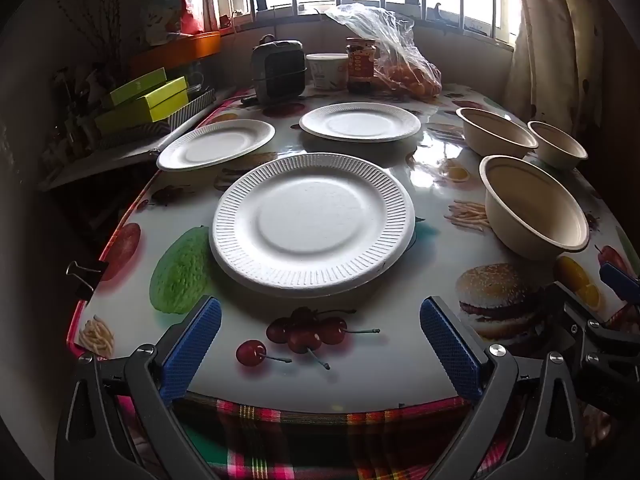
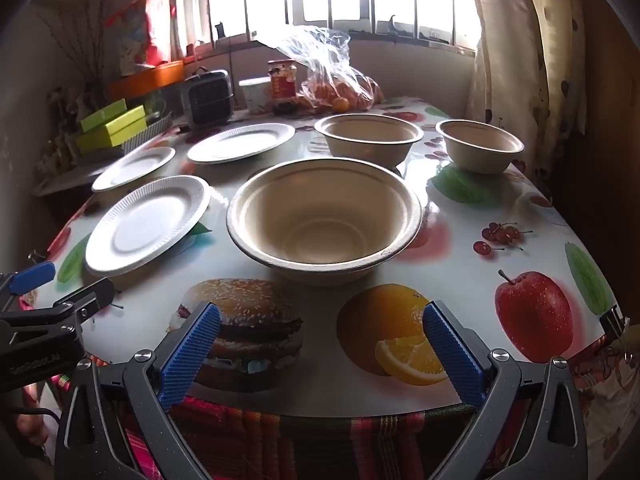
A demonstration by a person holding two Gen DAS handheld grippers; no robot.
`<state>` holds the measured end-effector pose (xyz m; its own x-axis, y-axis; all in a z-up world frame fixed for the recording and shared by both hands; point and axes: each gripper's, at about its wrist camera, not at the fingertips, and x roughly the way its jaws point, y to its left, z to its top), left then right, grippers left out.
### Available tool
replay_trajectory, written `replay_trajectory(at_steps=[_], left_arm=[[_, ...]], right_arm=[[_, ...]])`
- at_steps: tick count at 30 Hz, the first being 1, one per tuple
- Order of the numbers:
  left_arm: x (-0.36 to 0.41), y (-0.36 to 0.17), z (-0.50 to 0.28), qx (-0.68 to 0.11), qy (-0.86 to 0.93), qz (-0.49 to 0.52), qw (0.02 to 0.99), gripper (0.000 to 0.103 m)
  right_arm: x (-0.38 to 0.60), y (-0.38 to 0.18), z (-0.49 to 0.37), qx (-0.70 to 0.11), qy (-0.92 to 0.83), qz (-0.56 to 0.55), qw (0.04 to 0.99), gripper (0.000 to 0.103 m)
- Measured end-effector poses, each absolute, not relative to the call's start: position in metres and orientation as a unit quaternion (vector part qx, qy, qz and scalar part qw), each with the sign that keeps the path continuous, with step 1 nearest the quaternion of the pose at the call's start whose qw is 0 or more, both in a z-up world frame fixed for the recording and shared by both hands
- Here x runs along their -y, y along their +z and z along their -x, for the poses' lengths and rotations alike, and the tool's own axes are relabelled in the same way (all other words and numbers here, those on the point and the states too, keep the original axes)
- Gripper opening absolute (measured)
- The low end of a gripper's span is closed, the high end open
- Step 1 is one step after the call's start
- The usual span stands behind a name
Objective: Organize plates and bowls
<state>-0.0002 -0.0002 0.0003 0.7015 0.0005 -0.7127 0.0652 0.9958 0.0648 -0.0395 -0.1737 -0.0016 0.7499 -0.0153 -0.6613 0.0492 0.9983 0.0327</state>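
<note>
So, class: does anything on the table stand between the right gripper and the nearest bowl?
Nothing visible does. The right gripper is open, and only bare printed tablecloth lies between it and the nearest bowl. The nearest plate sits off to that bowl's left, clear of the path.

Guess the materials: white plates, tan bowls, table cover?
White plates: likely moulded paper pulp or foam; matte, faintly pebbled surface, pressed ribs around the rim. Which of the two is unclear.
Tan bowls: probably pressed plant fibre; dull beige, thin rolled rim, ringed base.
Table cover: looks like glossy plastic or oilcloth; it mirrors window glare, carries printed food pictures, and is clipped at the edge.
</note>
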Motion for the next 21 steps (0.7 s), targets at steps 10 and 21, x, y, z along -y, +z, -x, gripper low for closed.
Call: replay_trajectory(at_steps=[10,21], left_arm=[[-0.007,0.001,-0.007,-0.399,-0.017,-0.028,0.916,0.100],[-0.009,0.000,-0.012,-0.397,-0.062,0.009,0.916,0.100]], right_arm=[[0.171,0.006,0.040,-0.348,-0.012,-0.023,0.937,0.103],[0.165,0.005,0.030,-0.338,0.007,-0.011,0.941,0.103]])
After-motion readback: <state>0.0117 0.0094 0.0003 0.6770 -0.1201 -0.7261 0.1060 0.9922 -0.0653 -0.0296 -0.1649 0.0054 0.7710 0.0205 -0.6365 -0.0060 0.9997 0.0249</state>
